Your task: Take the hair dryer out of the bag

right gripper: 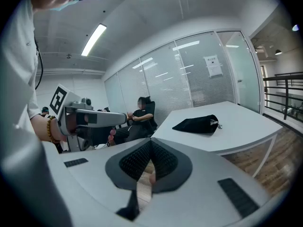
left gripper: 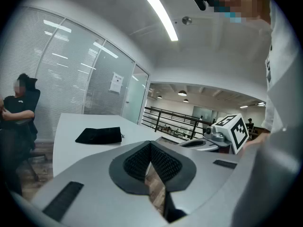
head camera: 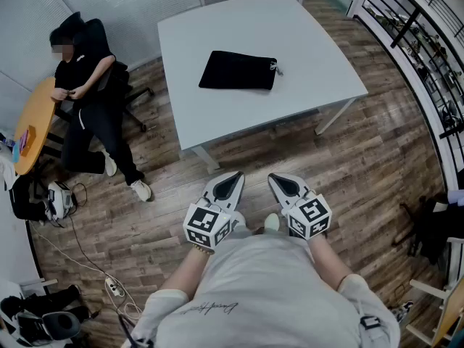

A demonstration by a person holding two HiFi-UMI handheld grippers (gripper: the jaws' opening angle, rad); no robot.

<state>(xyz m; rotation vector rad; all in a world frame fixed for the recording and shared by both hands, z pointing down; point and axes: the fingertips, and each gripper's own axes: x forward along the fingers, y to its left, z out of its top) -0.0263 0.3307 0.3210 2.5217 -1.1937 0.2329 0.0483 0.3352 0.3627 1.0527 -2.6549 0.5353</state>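
At far left a seated person (head camera: 87, 100) keeps clear of the work. The left gripper (head camera: 233, 180) is held near the waist, jaws pressed together on nothing — parked, I judge, ahead of any approach. Beyond it the black bag (head camera: 238, 70) lies flat on the white bench (head camera: 319, 64); the hair dryer is unseen, presumably inside. The right gripper (head camera: 277, 183) matches — closed, empty, well short of the bench.

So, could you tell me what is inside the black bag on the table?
Nothing inside shows: the black bag lies flat on the white table, its fabric covering any contents.
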